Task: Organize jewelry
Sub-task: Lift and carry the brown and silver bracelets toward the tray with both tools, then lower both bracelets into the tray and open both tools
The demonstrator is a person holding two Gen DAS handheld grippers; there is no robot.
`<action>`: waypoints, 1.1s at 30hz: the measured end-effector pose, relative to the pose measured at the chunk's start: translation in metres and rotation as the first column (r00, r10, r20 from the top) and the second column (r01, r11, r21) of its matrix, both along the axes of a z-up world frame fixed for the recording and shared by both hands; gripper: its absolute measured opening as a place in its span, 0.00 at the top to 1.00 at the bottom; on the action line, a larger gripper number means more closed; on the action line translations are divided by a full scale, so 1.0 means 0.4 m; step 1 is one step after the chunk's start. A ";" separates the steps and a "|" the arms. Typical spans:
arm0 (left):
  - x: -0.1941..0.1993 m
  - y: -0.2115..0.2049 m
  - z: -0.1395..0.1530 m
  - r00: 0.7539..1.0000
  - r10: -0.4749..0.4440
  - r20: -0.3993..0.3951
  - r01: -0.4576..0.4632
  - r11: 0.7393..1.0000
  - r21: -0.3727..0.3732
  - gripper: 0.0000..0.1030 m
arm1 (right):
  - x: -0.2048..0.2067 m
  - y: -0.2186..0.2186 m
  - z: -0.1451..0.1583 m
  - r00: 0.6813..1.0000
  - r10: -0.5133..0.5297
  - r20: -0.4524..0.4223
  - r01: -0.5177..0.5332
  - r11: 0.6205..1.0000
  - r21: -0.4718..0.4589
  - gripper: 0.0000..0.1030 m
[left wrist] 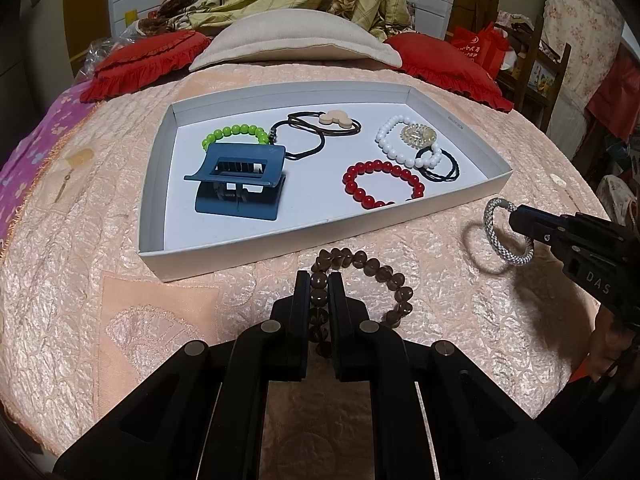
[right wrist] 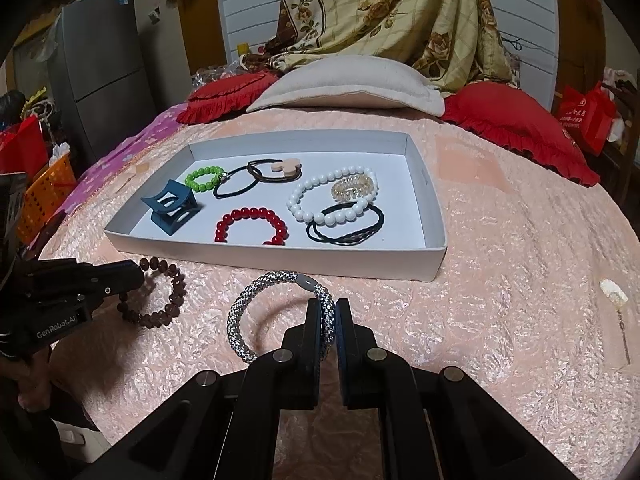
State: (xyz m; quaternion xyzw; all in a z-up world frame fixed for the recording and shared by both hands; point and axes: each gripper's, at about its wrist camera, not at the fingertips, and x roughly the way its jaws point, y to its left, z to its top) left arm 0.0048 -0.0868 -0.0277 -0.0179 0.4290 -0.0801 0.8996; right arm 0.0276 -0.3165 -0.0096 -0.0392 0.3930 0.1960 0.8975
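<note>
Left gripper (left wrist: 319, 280) pinches the brown bracelet (left wrist: 362, 280), lying just before the tray (left wrist: 154, 200). Right gripper (right wrist: 328, 310) clamps the silver band (right wrist: 276, 312), raised near the tray's front wall. Inside the tray: clip (left wrist: 240, 180), red bracelet (left wrist: 382, 184), white bracelet (left wrist: 400, 144).

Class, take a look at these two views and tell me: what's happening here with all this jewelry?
A person with a gripper in each hand is sorting jewelry into a white tray on a bed. The left gripper is shut on a brown bead bracelet; the right gripper is shut on a silver braided bracelet. Both pieces are outside the tray, near its front edge. Inside lie green, red and white bracelets, hair ties and a blue claw clip.
</note>
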 end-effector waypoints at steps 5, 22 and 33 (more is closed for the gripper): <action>-0.014 0.004 0.040 0.999 -0.013 0.032 0.014 0.999 -0.038 0.93 | -0.002 -0.005 0.024 1.000 -0.003 0.020 0.003 1.000 0.021 0.94; 0.065 -0.032 0.290 0.981 -0.065 0.185 0.090 0.987 -0.130 0.93 | 0.084 -0.014 0.085 0.998 -0.026 0.059 0.024 0.999 0.039 0.94; 0.270 -0.038 0.215 0.990 -0.055 0.130 0.075 0.986 -0.152 0.93 | 0.250 0.057 0.054 1.000 -0.012 0.014 0.012 0.999 0.045 0.94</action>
